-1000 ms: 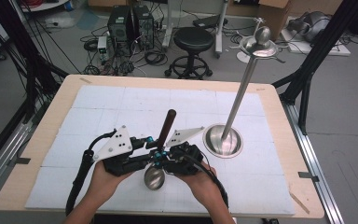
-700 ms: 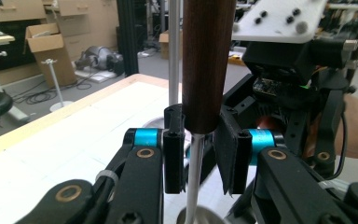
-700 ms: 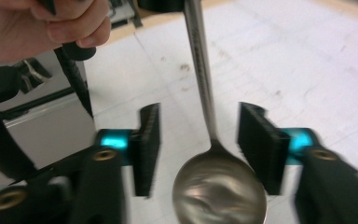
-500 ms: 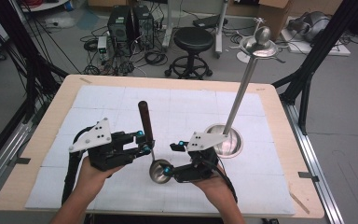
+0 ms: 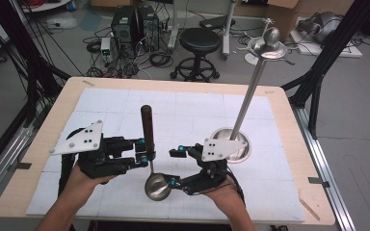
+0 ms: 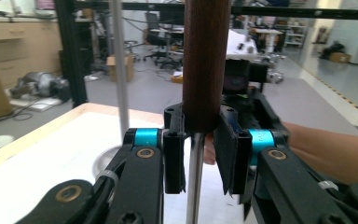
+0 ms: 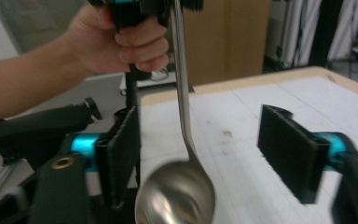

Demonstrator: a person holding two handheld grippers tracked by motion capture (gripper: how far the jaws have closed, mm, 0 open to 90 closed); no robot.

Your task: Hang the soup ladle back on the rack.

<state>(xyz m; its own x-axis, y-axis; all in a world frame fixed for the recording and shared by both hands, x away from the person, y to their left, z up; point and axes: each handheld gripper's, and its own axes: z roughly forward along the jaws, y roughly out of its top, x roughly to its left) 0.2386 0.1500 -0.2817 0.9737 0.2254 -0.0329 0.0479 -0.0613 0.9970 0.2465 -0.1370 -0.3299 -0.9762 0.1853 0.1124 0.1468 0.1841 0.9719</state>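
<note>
Comparing with the earlier frames, we note the two grippers have separated and the ladle (image 5: 150, 154) now hangs upright from one of them alone. Nearest us, its steel bowl (image 5: 157, 186) sits low over the white mat of the desk (image 5: 279, 101); whether it touches the mat we cannot tell. The right gripper (image 5: 176, 167) has let go: its fingers (image 7: 292, 148) stand wide, with the bowl (image 7: 177, 195) between them but apart from both pads. The left gripper (image 5: 144, 151) is clamped at the base of the dark wooden handle (image 6: 205, 60), where the metal shank begins, fingers (image 6: 227, 151) narrow on it. We read this as a completed handover, right to left. Farther off, at the right of the desk, stands the tall steel stand (image 5: 250, 96) on its round base (image 5: 241, 150), well apart from the ladle. We judge the left gripper must carry the ladle there next.
</note>
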